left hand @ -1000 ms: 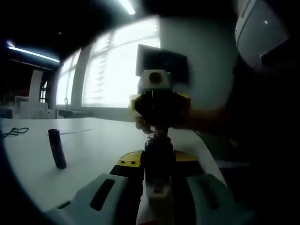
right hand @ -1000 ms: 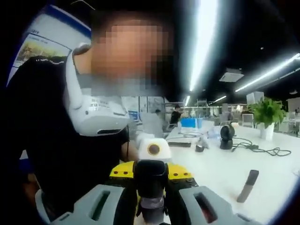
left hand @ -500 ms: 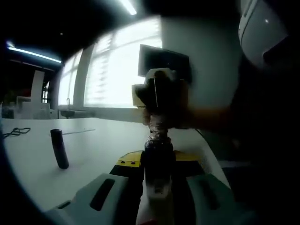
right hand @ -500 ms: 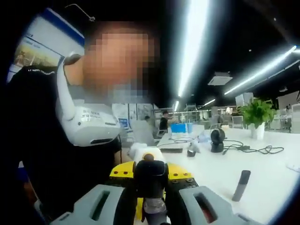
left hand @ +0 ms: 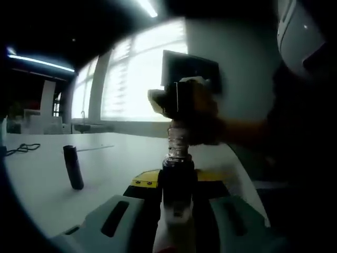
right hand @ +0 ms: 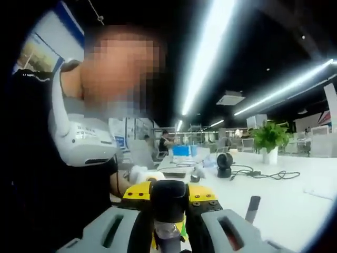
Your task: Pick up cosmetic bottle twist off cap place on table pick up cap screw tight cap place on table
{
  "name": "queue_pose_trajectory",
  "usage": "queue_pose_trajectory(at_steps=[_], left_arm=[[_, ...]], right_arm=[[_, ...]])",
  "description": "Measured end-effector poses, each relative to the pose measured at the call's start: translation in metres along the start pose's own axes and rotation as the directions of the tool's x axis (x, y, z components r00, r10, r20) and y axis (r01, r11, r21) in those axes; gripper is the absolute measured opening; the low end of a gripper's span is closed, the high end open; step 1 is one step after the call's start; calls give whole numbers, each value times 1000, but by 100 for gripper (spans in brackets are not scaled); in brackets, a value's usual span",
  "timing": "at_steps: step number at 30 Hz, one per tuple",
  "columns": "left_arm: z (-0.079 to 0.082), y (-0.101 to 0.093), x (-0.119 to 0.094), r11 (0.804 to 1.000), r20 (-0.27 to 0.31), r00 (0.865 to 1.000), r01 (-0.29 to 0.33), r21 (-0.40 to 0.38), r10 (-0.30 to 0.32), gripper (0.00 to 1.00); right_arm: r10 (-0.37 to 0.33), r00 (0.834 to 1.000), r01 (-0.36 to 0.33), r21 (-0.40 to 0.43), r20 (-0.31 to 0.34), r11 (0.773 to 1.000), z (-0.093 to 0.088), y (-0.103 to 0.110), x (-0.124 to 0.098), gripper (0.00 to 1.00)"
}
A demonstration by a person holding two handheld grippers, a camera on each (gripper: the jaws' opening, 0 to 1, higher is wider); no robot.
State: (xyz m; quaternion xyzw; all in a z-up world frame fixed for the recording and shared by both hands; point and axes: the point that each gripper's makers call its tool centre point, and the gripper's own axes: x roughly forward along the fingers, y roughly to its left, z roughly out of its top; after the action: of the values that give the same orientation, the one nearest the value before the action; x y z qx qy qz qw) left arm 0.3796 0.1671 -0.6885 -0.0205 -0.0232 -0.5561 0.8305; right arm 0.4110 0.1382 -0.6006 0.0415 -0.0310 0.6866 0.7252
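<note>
My left tongs [left hand: 178, 203] grip the bottle [left hand: 178, 171] by its dark body, holding it upright above the white table [left hand: 116, 174]. In the left gripper view I see its clear threaded neck bare above the jaws, and my right tongs [left hand: 184, 105] just over it, clenched on the dark cap [left hand: 185, 126]; whether cap and neck touch, I cannot tell. In the right gripper view the cap [right hand: 168, 197] sits between my right jaws, with the yellow-trimmed left tongs [right hand: 167, 232] right behind it. A dark tube [left hand: 73, 166] stands upright on the table, well apart from the bottle. Beyond it, in the right gripper view, a potted plant [right hand: 269, 142] and a black cable [right hand: 268, 174] rest on the table.
</note>
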Motion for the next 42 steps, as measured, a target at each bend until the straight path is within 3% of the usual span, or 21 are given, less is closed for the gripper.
queue_pose_trajectory(at_steps=[10, 16, 17, 22, 27, 32, 36, 40, 41, 42], left_arm=[[0, 8, 1, 999, -6, 999, -44, 5, 44, 12], [0, 22, 4, 995, -17, 995, -102, 5, 102, 12], [0, 22, 4, 994, -19, 994, -106, 5, 106, 12], [0, 27, 6, 992, -22, 992, -123, 9, 123, 12], [0, 33, 11, 990, -29, 990, -138, 13, 138, 12], [-1, 42, 16, 987, -30, 987, -160, 8, 160, 12], [-1, 47, 19, 985, -31, 984, -173, 7, 173, 12], [-2, 53, 23, 981, -20, 981, -193, 2, 193, 12], [-2, 55, 24, 980, -19, 980, -200, 4, 200, 12], [-2, 56, 24, 979, -18, 979, -203, 5, 203, 12]], right_arm=[[-80, 997, 80, -25, -17, 996, -4, -4, 0, 17], [-120, 993, 120, -10, -22, 993, -4, -7, -1, 17], [-129, 991, 129, -10, -23, 992, -14, 19, 29, 17], [-180, 984, 180, -22, -12, 983, -17, 19, 30, 17], [-292, 956, 292, -49, 7, 955, -17, 1, 16, 17], [-342, 939, 341, -73, -7, 937, -25, -1, 14, 17], [-412, 911, 410, -93, -11, 907, -29, -8, 12, 17], [-536, 844, 532, -93, -29, 842, -34, -28, -3, 17], [-555, 832, 553, -87, -7, 829, -31, -31, -5, 17], [-587, 810, 584, -77, -11, 808, -32, -35, -9, 17]])
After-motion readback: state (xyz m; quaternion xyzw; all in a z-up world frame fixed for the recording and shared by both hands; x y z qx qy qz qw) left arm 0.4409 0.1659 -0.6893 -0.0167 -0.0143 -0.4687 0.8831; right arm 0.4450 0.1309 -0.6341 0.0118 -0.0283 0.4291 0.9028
